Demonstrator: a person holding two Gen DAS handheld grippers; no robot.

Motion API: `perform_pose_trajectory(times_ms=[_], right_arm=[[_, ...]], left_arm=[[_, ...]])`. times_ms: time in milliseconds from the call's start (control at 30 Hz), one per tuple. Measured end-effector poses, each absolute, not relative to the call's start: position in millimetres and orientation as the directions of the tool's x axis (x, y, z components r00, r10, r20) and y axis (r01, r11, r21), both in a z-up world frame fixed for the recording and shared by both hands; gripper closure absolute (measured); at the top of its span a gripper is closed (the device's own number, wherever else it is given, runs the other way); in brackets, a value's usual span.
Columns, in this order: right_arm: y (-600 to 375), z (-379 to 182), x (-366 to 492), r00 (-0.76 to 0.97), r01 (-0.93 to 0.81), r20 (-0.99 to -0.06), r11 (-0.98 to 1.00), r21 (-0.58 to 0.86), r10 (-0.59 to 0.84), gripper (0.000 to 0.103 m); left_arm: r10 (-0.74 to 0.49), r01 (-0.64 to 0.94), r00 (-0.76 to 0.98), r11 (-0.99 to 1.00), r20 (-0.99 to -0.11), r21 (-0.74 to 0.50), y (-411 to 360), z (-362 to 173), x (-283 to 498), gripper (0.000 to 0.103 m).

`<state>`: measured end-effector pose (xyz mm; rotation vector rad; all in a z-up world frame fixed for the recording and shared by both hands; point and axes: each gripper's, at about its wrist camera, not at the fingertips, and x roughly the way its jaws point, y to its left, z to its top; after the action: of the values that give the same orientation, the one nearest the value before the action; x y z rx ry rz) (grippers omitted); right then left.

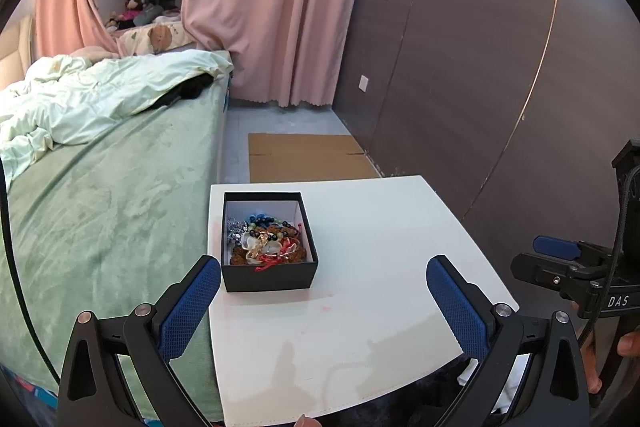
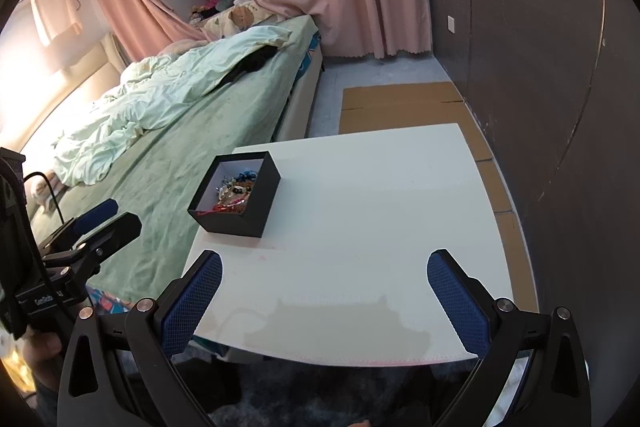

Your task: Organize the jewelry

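While "DAS" marks the right gripper (image 1: pixel 560 251), both jaws gape above the jewelry box (image 1: pixel 269 241)

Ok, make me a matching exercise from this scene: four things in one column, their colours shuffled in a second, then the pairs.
Things:
1. jewelry box
2. table
3. curtain
4. bed sheet

Colours:
A. pink
B. green
C. black outside
D. white

Pairs: 1-C, 2-D, 3-A, 4-B
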<state>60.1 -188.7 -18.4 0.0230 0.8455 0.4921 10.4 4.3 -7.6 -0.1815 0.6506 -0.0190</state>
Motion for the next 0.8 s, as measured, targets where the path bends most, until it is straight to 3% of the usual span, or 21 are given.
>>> perform_pose_trajectory(times_ms=[800], right_arm=[[-197.3, -14.9, 61.3, 0.583, -0.382, -0.693, 0.896, 0.226, 0.423, 0.000]], left_arm=[[-0.082, -0.030, 0.803, 0.984, -0.590, -0.178, 2.1, -6.7, 10.5, 0.000]])
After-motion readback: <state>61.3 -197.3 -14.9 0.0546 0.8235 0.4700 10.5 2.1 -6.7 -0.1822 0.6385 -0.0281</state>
